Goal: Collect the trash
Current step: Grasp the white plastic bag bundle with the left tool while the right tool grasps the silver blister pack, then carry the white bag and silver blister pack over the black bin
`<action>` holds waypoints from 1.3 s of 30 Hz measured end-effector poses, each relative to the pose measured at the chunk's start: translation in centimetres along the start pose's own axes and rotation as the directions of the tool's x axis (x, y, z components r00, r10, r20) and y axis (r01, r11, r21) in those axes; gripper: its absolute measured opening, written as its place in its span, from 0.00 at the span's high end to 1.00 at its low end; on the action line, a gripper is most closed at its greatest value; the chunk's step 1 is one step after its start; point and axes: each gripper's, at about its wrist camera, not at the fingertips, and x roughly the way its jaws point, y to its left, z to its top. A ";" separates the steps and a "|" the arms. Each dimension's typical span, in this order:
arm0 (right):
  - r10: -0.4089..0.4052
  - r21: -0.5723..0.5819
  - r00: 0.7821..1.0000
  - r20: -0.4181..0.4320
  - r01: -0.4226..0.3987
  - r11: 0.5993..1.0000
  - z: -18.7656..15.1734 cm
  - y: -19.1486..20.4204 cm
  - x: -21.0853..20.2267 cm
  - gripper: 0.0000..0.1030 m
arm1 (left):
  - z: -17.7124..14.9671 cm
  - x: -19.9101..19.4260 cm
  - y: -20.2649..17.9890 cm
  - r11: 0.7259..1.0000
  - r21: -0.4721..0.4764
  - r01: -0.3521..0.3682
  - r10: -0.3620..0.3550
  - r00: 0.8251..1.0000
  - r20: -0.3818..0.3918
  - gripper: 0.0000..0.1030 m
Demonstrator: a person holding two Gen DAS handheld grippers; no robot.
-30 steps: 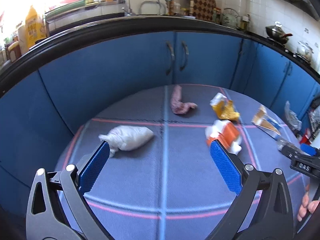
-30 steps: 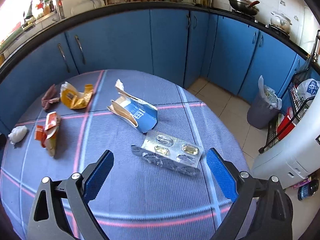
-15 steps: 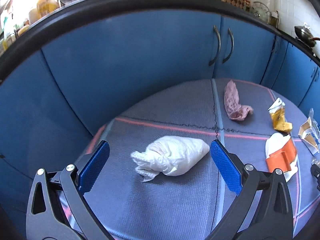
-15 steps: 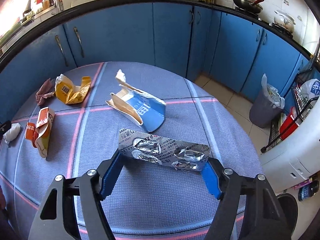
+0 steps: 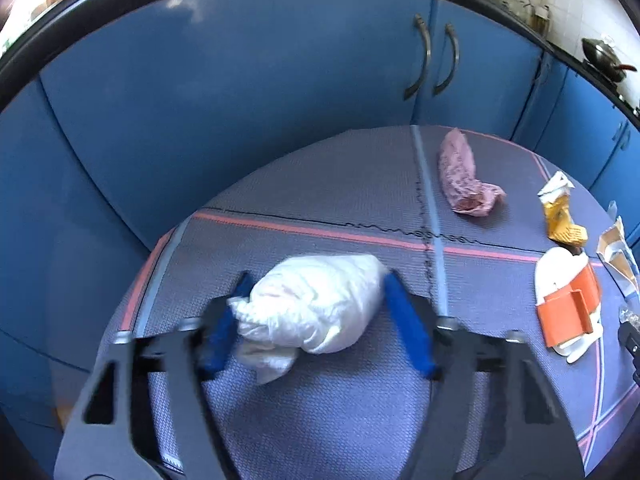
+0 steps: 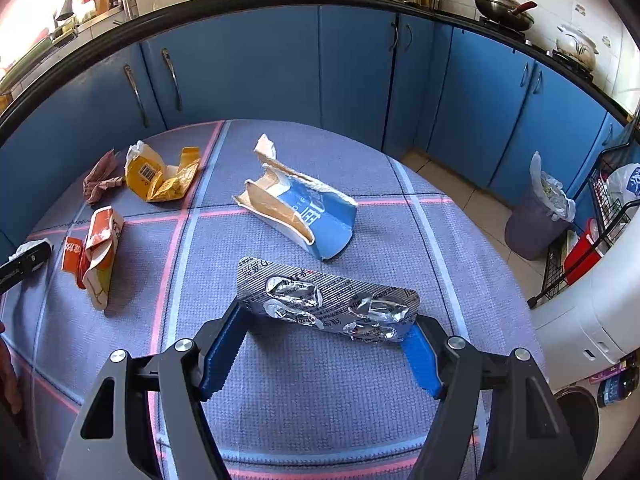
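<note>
Left claw (image 5: 316,322): jaws just closing in, pads pressed on both ends of the white wad (image 5: 316,306); wad rests on the mat (image 5: 320,208), just short of the pink line.
Right claw (image 6: 320,350): clamped on the blister pack (image 6: 326,298) endwise, pack tilted above the mat, near side of the blue carton (image 6: 308,212).

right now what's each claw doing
Left claw: jaws have just been closing, now pressing on the white tissue wad.
Right claw: closed on the foil blister pack.
</note>
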 end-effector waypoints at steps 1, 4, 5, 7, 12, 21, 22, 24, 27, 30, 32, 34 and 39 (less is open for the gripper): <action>0.001 -0.001 1.000 0.000 -0.001 1.000 -0.1 0.0 -0.1 0.33 | -0.1 -0.2 -0.2 1.000 0.003 0.004 -0.004 1.000 -0.001 0.58; 0.002 -0.003 1.000 0.008 -0.002 1.000 -0.2 0.0 -1.0 0.33 | -0.3 -0.5 -0.4 1.000 0.003 0.016 -0.016 1.000 -0.015 0.64; 0.001 -0.004 1.000 0.013 -0.001 1.000 -0.2 -0.1 -1.4 0.33 | -0.4 -0.7 -0.4 1.000 0.003 0.018 -0.017 1.000 -0.018 0.66; 0.002 -0.006 1.000 0.020 -0.002 1.000 -0.2 -0.1 -2.0 0.33 | -0.6 -1.2 -0.4 1.000 0.005 0.023 -0.023 1.000 -0.017 0.68; 0.005 -0.007 0.999 0.039 -0.005 1.000 -0.6 -0.2 -4.1 0.33 | -1.3 -3.4 -0.6 0.999 0.015 0.039 -0.039 0.999 0.006 0.71; 0.022 -0.011 0.996 0.082 -0.021 1.000 -2.2 -0.8 -9.5 0.33 | -3.3 -9.9 -1.2 0.997 0.045 0.057 -0.059 0.996 0.060 0.71; 0.023 -0.012 0.996 0.089 -0.022 1.000 -2.3 -0.9 -10.2 0.33 | -3.6 -10.7 -1.2 0.997 0.049 0.058 -0.061 0.996 0.065 0.71; 0.026 -0.012 0.994 0.107 -0.025 1.000 -2.7 -1.2 -11.8 0.33 | -4.2 -12.4 -1.3 0.996 0.059 0.062 -0.067 0.995 0.076 0.71; 0.031 -0.012 0.990 0.136 -0.030 0.999 -3.3 -1.7 -14.2 0.33 | -5.0 -14.6 -2.0 0.995 0.074 0.071 -0.077 0.993 0.090 0.71; 0.040 -0.017 0.986 0.161 -0.038 0.999 -4.1 -1.9 -16.5 0.33 | -6.1 -17.0 -2.8 0.992 0.095 0.077 -0.087 0.991 0.103 0.71; 0.048 -0.026 0.983 0.178 -0.044 0.999 -4.7 -2.0 -17.9 0.33 | -6.6 -18.3 -3.4 0.990 0.109 0.085 -0.097 0.989 0.110 0.71; 0.054 -0.038 0.980 0.194 -0.048 0.998 -5.1 -2.1 -19.2 0.33 | -7.1 -19.7 -4.3 0.988 0.125 0.092 -0.107 0.987 0.121 0.71; 0.066 -0.056 0.969 0.238 -0.054 0.997 -6.3 -2.8 -22.3 0.33 | -8.4 -23.3 -6.3 0.981 0.166 0.105 -0.131 0.979 0.158 0.71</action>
